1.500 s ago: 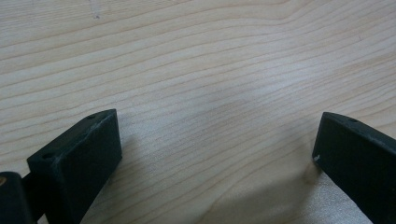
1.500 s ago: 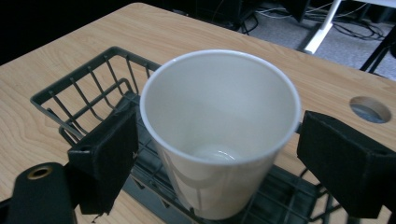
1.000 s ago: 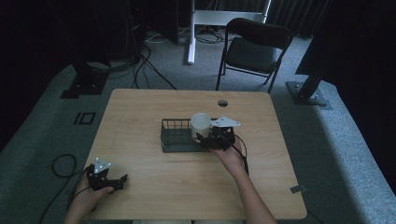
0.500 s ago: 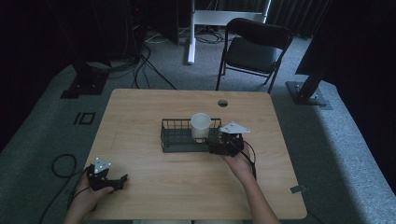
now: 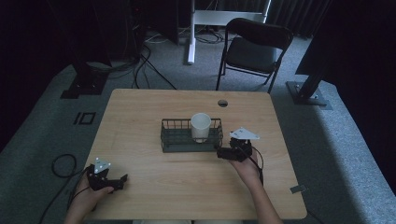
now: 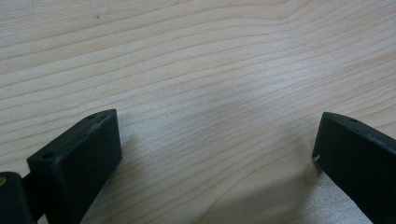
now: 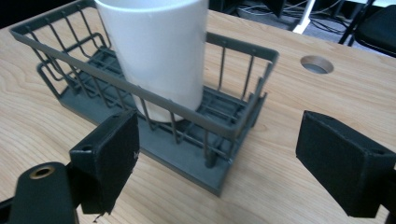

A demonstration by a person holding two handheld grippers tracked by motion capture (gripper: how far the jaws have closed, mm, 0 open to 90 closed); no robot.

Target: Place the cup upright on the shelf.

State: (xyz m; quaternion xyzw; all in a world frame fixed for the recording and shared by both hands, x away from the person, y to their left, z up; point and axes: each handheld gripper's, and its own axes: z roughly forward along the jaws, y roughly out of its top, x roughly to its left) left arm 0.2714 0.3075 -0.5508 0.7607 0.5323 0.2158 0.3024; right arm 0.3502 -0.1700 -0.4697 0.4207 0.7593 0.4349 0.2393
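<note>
A white cup (image 5: 201,126) stands upright inside a dark wire basket (image 5: 175,140), in the basket's right half, and the basket sits near the middle of the wooden bench (image 5: 140,112). The right tongs (image 5: 219,153) lie just off the basket's right end, at about 4 o'clock from the cup, held in a hand that comes in from the bench's near edge. Their jaws are spread wide and grip nothing; in the right gripper view the right tongs (image 7: 217,156) face the basket's (image 7: 233,126) near corner, with the cup (image 7: 159,51) behind the wire wall and clear of both jaws. A round hole (image 7: 317,64) in the bench top shows at about 2 o'clock from the basket. The left tongs (image 5: 122,179) rest at the bench's near left corner, roughly 7 o'clock from the basket and well apart from it. In the left gripper view the left tongs (image 6: 217,144) are likewise parted wide, with bare wood grain between the jaws.
</note>
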